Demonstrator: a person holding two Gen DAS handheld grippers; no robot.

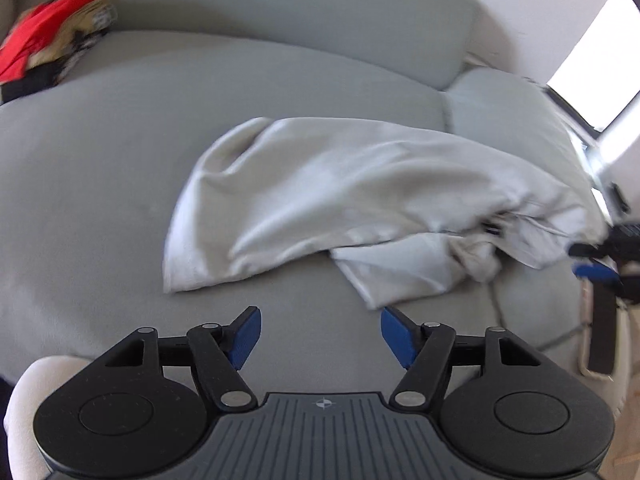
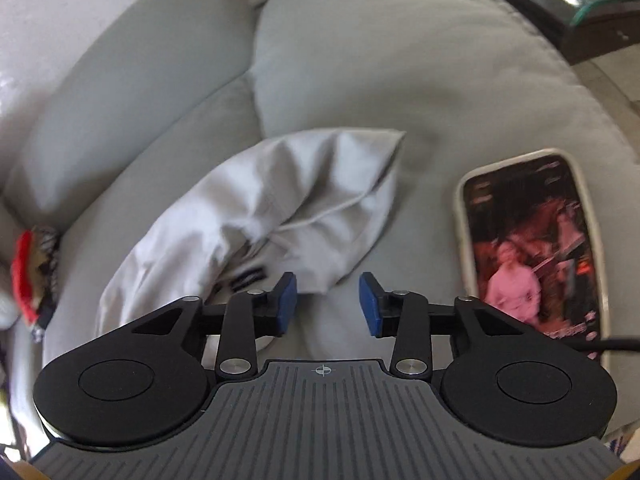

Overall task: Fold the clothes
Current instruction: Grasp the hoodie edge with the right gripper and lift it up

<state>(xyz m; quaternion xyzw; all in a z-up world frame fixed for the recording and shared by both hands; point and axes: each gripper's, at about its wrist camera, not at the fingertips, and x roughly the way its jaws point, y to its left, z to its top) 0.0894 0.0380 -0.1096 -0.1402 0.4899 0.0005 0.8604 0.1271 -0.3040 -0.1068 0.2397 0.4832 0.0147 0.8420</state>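
A crumpled pale grey garment (image 1: 340,196) lies loosely bunched on the grey sofa seat (image 1: 100,160). My left gripper (image 1: 320,338) hovers open just in front of its near edge, nothing between the blue pads. At the far right of the left wrist view the right gripper (image 1: 592,260) sits at the garment's end. In the right wrist view the same garment (image 2: 260,216) stretches away to the left, a dark label showing near its hem. My right gripper (image 2: 328,304) is open right at the cloth's near corner, without cloth between its pads.
A phone (image 2: 532,248) with a lit screen lies on the cushion to the right of the right gripper, a cable running off it. A red and patterned pile of clothes (image 1: 52,40) sits at the sofa's far left. A glass table edge (image 2: 592,8) shows beyond the sofa.
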